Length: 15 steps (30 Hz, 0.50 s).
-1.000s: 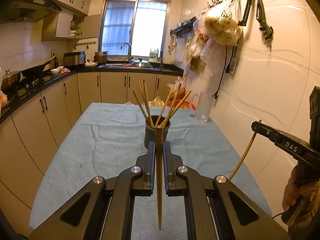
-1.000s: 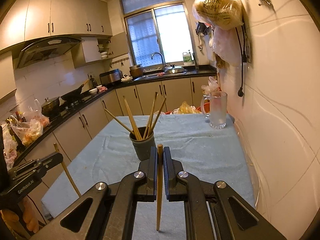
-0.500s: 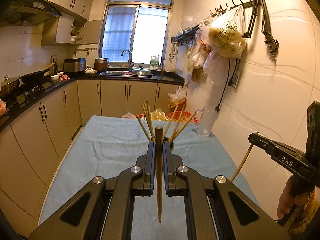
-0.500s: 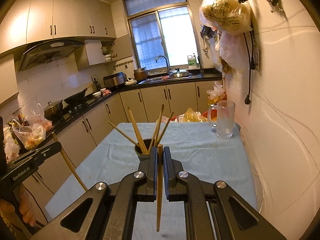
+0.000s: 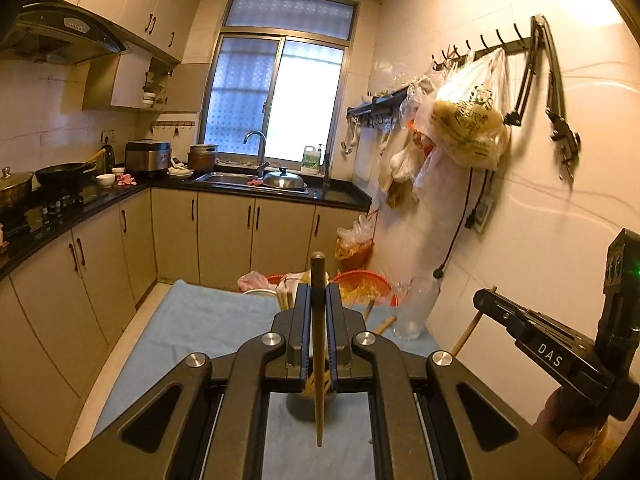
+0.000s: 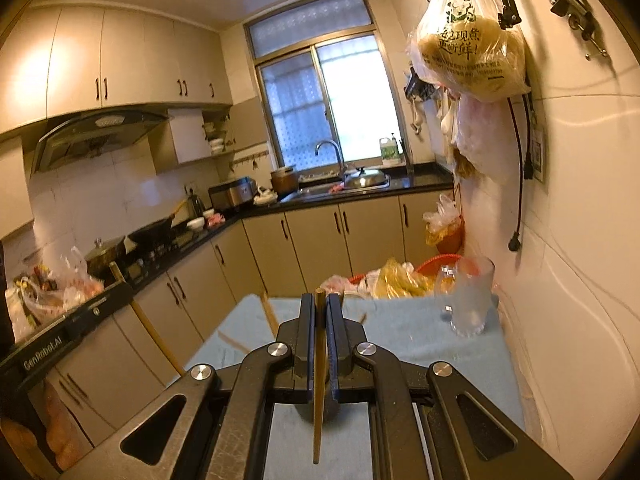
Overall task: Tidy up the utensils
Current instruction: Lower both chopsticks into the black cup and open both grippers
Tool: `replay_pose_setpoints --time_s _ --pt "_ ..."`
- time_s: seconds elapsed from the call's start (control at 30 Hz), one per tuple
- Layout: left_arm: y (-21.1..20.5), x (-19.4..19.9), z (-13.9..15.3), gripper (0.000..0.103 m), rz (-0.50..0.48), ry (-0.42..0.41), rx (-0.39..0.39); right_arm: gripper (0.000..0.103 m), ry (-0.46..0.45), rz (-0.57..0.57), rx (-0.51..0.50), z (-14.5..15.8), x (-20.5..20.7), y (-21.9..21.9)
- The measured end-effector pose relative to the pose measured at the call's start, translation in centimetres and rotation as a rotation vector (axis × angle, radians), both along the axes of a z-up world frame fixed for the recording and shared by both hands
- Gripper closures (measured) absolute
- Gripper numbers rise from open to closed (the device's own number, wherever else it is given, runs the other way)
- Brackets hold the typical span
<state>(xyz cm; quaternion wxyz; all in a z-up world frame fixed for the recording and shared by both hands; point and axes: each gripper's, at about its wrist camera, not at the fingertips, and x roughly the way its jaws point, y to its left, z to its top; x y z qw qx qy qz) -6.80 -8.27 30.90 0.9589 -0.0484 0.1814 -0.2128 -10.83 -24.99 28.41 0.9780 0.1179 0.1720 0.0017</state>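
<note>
Fingers (image 5: 304,332) of both grippers, marked "DAS" and "GenRobot.AI", each clamp one chopstick (image 5: 318,344).

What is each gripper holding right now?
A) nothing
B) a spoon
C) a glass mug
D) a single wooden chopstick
D: the left gripper and the right gripper are each shut on one upright chopstick above the blue-clothed table.

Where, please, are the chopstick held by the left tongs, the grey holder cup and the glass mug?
chopstick (image 5: 318,360): left wrist view, mid-shaft between the shut tongs.
grey holder cup (image 5: 298,408): left wrist view, its wall below the tongs.
glass mug (image 6: 470,300): right wrist view, its body, blurred.
</note>
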Motion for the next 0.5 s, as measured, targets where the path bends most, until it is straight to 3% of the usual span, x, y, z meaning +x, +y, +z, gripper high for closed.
replay_pose_setpoints --time_s 0.3,0.5 --pt "-2.8 5.6 0.0 0.096 0.022 0.006 -0.021 0.097 -0.068 -0.046 0.046 1.0 5.4 -0.9" --pt "-4.1 9.1 -1.8 0.096 0.053 0.005 -0.001 0.097 -0.049 -0.054 0.09 -0.8 8.7 -1.5"
